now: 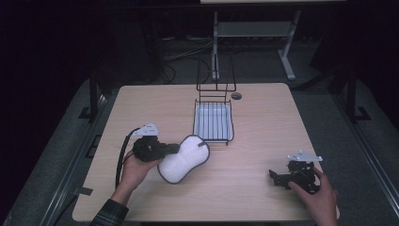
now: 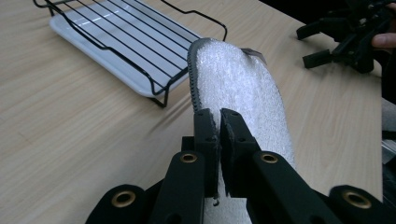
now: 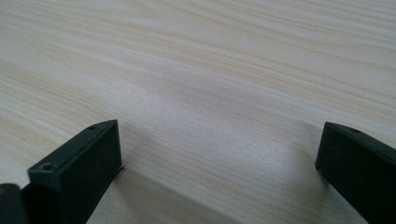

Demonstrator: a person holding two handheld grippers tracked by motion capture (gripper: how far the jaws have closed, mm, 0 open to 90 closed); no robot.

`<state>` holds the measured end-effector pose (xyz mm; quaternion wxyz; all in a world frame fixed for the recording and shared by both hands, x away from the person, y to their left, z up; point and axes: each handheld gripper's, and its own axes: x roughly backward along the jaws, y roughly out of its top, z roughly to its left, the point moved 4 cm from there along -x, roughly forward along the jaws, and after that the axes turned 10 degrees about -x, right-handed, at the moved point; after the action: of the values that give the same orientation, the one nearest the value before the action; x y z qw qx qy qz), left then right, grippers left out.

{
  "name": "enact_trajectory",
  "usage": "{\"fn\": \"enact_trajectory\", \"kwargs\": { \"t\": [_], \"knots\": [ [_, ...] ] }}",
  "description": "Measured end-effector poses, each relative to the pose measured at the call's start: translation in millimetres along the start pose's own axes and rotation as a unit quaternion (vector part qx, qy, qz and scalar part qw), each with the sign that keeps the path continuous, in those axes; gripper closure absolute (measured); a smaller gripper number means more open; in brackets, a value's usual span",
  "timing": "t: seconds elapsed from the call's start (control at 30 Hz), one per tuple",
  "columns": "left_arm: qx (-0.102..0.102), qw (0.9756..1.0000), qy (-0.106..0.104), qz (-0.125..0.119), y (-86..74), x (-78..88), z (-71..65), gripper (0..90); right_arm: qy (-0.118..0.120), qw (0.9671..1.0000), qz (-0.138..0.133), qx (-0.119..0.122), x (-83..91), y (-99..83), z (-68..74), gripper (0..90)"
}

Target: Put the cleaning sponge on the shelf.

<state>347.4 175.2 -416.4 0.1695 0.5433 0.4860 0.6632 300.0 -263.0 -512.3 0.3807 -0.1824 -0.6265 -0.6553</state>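
Just beside the rack [image 1: 213,121], keep left gripper [image 1: 175,149] pinching sponge [image 1: 184,157] rim firmly. Lift clear of rack's wire edge; leave right gripper [image 1: 277,178] spread, resting.

left gripper [image 1: 175,149]: black, brass-ringed screws, grey plate, black cable | sleeve [image 1: 109,213]: plaid

The left hand [image 1: 134,169] comes in from about 7 o'clock of the high view, wrist bent, palm wrapped under the left gripper [image 1: 175,149], which points toward 3 o'clock and lies nearly level. Its jaws are pinched almost together, a thin white edge clamped between them, as the left gripper view shows [image 2: 219,135]. The right hand [image 1: 322,200] enters at 5 o'clock, fingers over the back of the right gripper [image 1: 274,178], which points toward 9 o'clock; its jaws stand wide apart, low over the table.
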Motion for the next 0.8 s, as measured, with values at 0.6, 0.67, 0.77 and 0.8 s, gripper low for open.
{"fn": "enact_trajectory", "kwargs": {
  "t": [0.6,0.67,0.77,0.8],
  "knots": [
    [0.004,0.9997,0.018,-0.018,21.7,-4.2,21.0,86.1,0.001,1.0,0.0,0.0,0.1,-0.1,0.0,0.0],
    [0.004,0.9996,0.019,-0.019,24.0,-4.7,22.6,86.1,0.0,1.0,0.0,0.0,0.0,0.0,0.0,0.0],
    [0.004,0.9996,0.021,-0.021,26.7,-5.3,24.6,86.1,0.0,1.0,0.0,0.0,0.0,0.0,0.0,0.0],
    [0.007,0.9993,0.024,-0.026,29.3,-6.2,26.5,86.2,0.0,1.0,0.0,-0.001,0.0,0.0,0.1,0.0]
  ]
}}
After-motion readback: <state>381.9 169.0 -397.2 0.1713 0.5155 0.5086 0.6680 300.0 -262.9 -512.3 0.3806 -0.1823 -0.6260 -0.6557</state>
